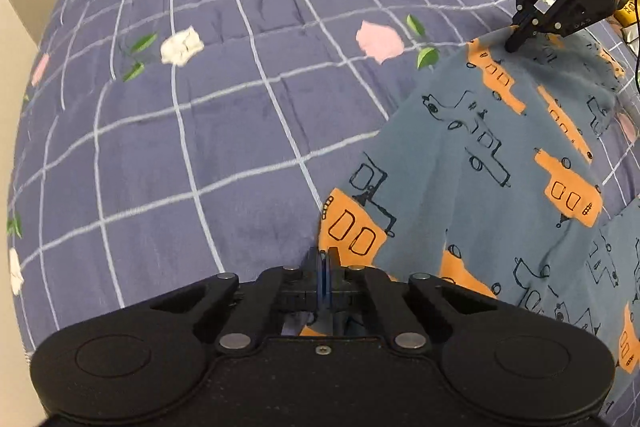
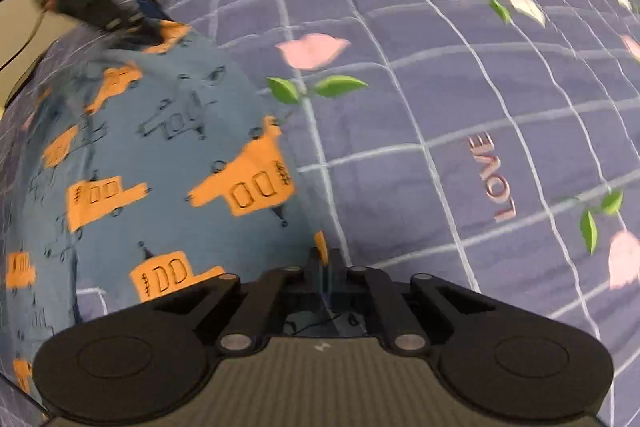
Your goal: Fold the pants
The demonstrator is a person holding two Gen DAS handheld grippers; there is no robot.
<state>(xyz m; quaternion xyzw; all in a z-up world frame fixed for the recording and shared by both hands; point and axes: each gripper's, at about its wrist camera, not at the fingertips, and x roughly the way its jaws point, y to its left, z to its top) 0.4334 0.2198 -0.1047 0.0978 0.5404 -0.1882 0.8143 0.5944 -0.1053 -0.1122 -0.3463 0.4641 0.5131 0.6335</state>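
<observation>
the word "love" (image 2: pixel 493 177), in raised pink letters, runs sideways across a square of the purple checked bedspread (image 2: pixel 400 107) to the right in the right wrist view. fainter pink lettering far right in the left wrist view is too blurred to read.
</observation>
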